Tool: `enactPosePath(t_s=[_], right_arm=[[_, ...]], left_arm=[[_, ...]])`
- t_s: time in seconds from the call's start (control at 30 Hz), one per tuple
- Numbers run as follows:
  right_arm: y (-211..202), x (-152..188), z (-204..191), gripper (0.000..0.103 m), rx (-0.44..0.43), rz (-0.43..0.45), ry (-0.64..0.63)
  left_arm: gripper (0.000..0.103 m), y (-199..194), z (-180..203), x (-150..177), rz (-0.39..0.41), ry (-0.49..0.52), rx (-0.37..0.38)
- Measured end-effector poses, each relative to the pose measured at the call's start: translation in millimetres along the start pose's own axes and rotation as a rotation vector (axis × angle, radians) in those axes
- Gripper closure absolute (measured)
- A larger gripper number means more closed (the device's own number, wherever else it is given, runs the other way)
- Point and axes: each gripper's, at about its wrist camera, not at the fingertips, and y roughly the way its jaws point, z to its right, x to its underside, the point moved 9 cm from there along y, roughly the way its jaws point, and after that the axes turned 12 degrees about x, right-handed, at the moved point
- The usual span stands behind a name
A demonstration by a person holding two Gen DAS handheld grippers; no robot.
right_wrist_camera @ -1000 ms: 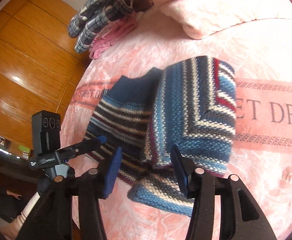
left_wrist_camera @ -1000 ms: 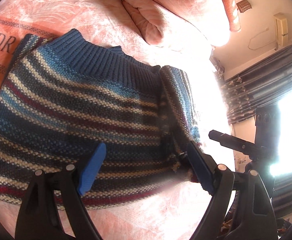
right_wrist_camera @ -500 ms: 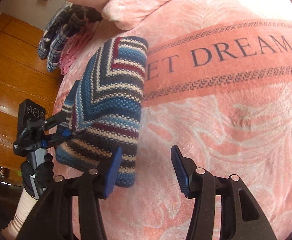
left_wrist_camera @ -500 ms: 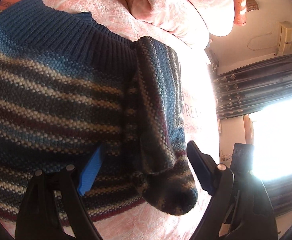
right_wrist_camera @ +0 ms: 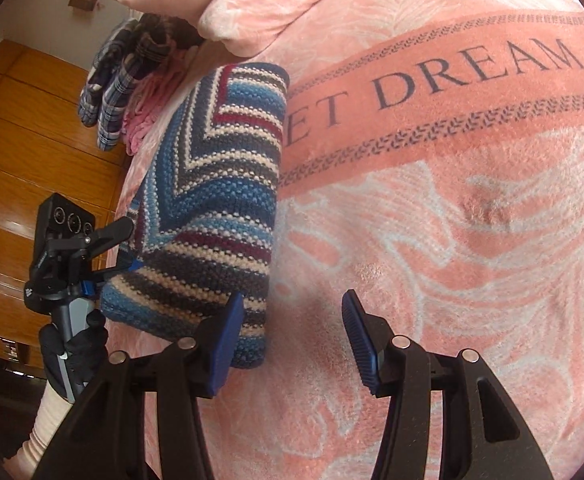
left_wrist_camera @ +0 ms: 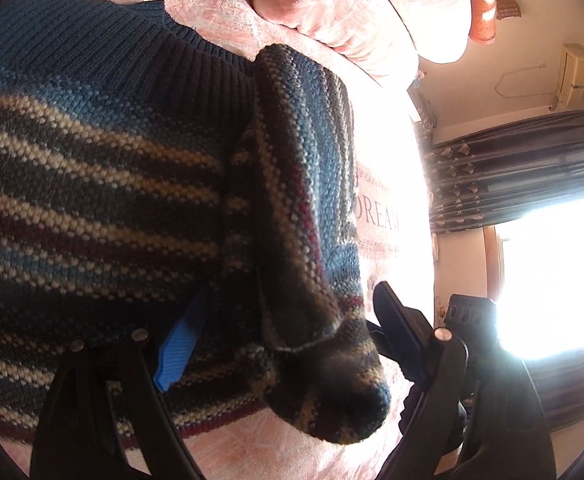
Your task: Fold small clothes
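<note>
Between left tool (left_wrist_camera: 287, 336) pads, seemingly: sweater (left_wrist_camera: 131, 200).

On the pink blanket (right_wrist_camera: 472, 240) your right wrist camera shows you a darker salmon band (right_wrist_camera: 492, 92) with large dark capitals: "ET DREAM". The striped sweater (right_wrist_camera: 219, 184) lies over the start of the first word, so you only get its last two letters. Your left wrist camera catches the same band (left_wrist_camera: 376, 216) beside the sweater (left_wrist_camera: 131, 184), washed out by the light; there you can make out "DREA" and part of an "M". The small white mark on the other gripper's body in the right view is too small to read.
</note>
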Motion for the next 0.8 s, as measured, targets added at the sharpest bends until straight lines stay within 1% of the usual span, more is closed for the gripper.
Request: enactPosePath(t_s=[0.03, 0.1, 0.13, 0.23, 0.33, 0.37, 0.43, 0.53, 0.6, 0.63, 0.67, 0.7, 0.73, 0.8], right_arm=[[-0.1, 0.1, 0.8, 0.051, 0.002, 0.0, 0.001], [-2.7, 3.3, 6.1, 0.051, -0.002, 0.002, 0.007], [-3.1, 2.9, 6.4, 0.051, -0.002, 0.003, 0.009], [-4.0, 1.1, 6.4, 0.051, -0.003, 0.005, 0.014], [-5.4, 0.0, 3.8, 0.051, -0.007, 0.009, 0.003], [-5.5, -1.1, 2.4, 0.05, -0.005, 0.01, -0.003], [-4.8, -1.3, 2.6, 0.05, 0.0, 0.008, -0.006], [-1.7, 1.1, 4.8, 0.05, -0.002, 0.002, 0.004], [1.0, 4.5, 7.0, 0.05, 0.003, -0.003, 0.003], [2.4, 6.2, 8.2, 0.05, 0.005, -0.005, 0.005], [3.9, 7.5, 9.0, 0.05, 0.004, -0.008, 0.008], [5.1, 8.7, 9.6, 0.05, 0.003, -0.011, 0.01], [5.7, 9.5, 9.6, 0.05, 0.004, -0.012, 0.012], [6.0, 10.5, 8.7, 0.05, 0.006, -0.014, 0.013]], left_arm=[[0.023, 0.3, 0.5, 3.2, -0.008, -0.02, 0.01], [0.029, 1.3, 3.9, 9.3, -0.03, -0.047, 0.045], [0.029, 2.4, 5.4, 10.9, -0.035, -0.054, 0.053], [0.029, 8.6, 3.3, 11.7, -0.048, -0.061, 0.042], [0.029, 20.5, 7.2, 3.4, -0.04, -0.107, 0.077], [0.029, 22.8, 9.5, 1.1, -0.037, -0.1, 0.076], [0.029, 28.2, 11.3, -3.1, -0.034, -0.079, 0.053], [0.031, 35.6, 8.1, -5.6, -0.029, -0.099, 0.038], [0.043, 38.1, 2.7, -6.3, -0.028, -0.114, 0.009], [0.046, 35.4, -1.5, -8.5, -0.026, -0.119, 0.0], [0.051, 36.3, -2.6, -8.9, -0.021, -0.123, -0.004], [0.059, 35.6, -4.5, -9.0, -0.015, -0.127, -0.013], [0.059, 33.9, -6.4, -8.5, -0.01, -0.129, -0.014], [0.065, 30.9, -2.6, -9.8, 0.009, -0.12, -0.005]])
